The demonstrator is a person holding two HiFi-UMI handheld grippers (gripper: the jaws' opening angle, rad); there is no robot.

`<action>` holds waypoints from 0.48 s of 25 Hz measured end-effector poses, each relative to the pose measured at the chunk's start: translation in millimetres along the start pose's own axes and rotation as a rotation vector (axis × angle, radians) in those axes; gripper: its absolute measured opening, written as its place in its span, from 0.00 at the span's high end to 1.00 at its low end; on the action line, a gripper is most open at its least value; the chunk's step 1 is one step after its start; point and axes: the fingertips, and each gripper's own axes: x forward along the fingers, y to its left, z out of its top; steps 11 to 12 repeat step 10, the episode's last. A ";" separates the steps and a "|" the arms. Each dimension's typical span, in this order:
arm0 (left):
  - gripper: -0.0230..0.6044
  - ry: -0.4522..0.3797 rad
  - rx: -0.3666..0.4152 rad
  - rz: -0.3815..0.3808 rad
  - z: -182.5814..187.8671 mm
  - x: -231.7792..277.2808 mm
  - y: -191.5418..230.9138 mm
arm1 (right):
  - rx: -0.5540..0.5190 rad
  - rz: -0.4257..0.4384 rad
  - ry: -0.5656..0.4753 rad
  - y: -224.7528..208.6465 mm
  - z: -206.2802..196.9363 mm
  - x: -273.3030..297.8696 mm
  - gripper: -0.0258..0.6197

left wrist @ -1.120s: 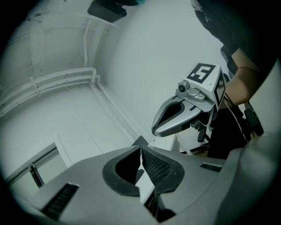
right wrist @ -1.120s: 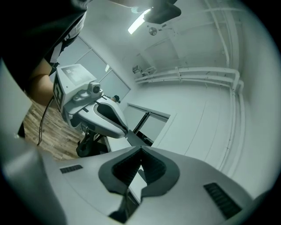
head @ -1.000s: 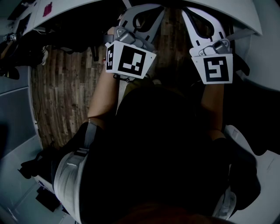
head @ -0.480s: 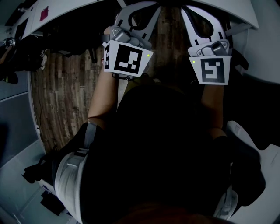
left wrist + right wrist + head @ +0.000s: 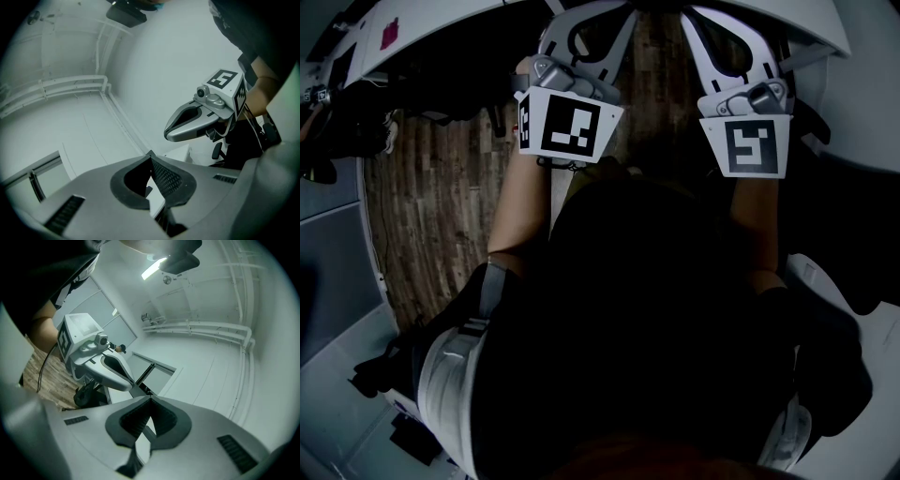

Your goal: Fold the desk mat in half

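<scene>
No desk mat shows in any view. In the head view my left gripper (image 5: 584, 21) and right gripper (image 5: 727, 23) are held side by side in front of the person's dark torso, pointing towards the white table edge (image 5: 441, 23). The left gripper view shows its own jaws (image 5: 150, 154) shut tip to tip with nothing between them, and the right gripper (image 5: 168, 134) hangs beside them, also shut. The right gripper view shows its jaws (image 5: 150, 400) closed and empty, with the left gripper (image 5: 127, 383) next to them. Both point level at a pale wall.
Wooden floor (image 5: 431, 216) lies under the table at the left. The person's arms (image 5: 511, 206) and dark clothing fill the middle of the head view. White furniture parts (image 5: 441, 375) stand at the lower left and right. Pipes (image 5: 197, 326) run along the wall.
Both marker cubes sit slightly higher in the head view than a second ago. The jaws stay shut and empty.
</scene>
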 end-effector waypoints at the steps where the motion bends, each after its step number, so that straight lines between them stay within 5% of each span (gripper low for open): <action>1: 0.94 0.000 0.002 0.001 -0.1 -0.3 0.7 | -0.001 0.001 -0.001 0.5 0.4 0.9 0.92; 12: 0.94 0.014 0.014 0.016 -7.7 -5.1 10.3 | -0.025 0.011 0.015 4.0 -0.6 7.0 0.92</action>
